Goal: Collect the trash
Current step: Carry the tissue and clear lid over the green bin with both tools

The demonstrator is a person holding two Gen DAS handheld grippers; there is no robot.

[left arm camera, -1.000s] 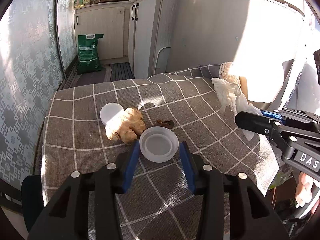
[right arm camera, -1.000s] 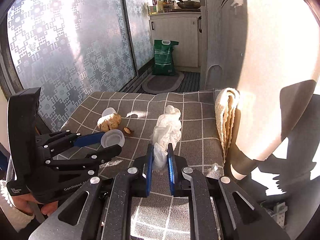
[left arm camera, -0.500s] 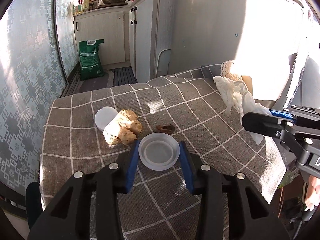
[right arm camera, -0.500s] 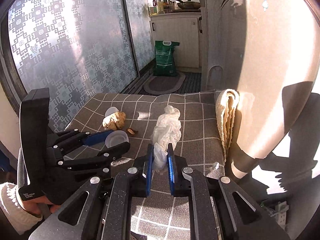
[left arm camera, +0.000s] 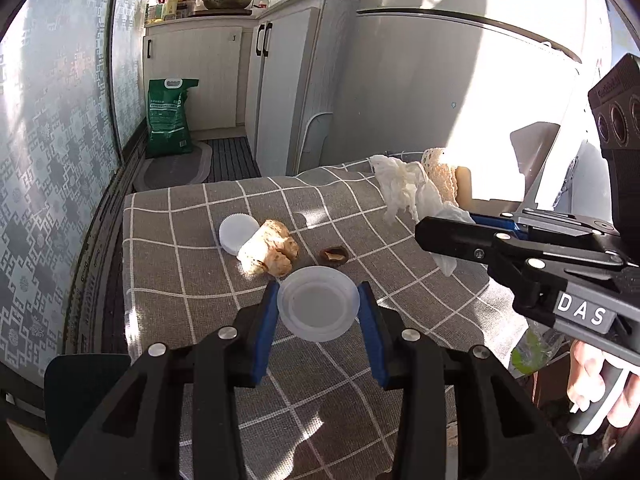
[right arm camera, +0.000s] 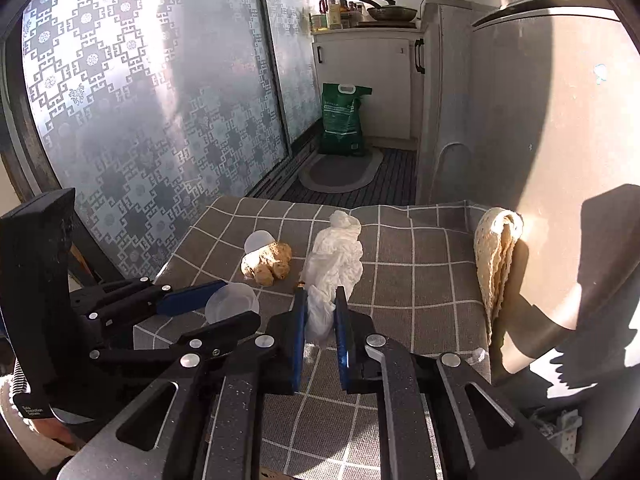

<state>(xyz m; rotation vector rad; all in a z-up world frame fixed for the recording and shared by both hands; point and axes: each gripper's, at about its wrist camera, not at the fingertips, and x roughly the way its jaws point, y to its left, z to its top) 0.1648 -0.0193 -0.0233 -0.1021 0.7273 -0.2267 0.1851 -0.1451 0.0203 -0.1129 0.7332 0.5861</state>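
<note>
Lying just beyond and left of the lid (left arm camera: pixel 318 309) clamped across its width in the left gripper (left arm camera: pixel 318 312), the ginger (left arm camera: pixel 272 247) is left farther from the right gripper (right arm camera: pixel 321 316), shut on the tissue (right arm camera: pixel 334 268).

A translucent round plastic lid (left arm camera: pixel 318 307) sat flat, pinched between the left gripper's (left arm camera: pixel 319 312) pads. A crumpled white tissue (right arm camera: pixel 334 272) hung clamped in the right gripper (right arm camera: pixel 321 320), trailing forward.
</note>
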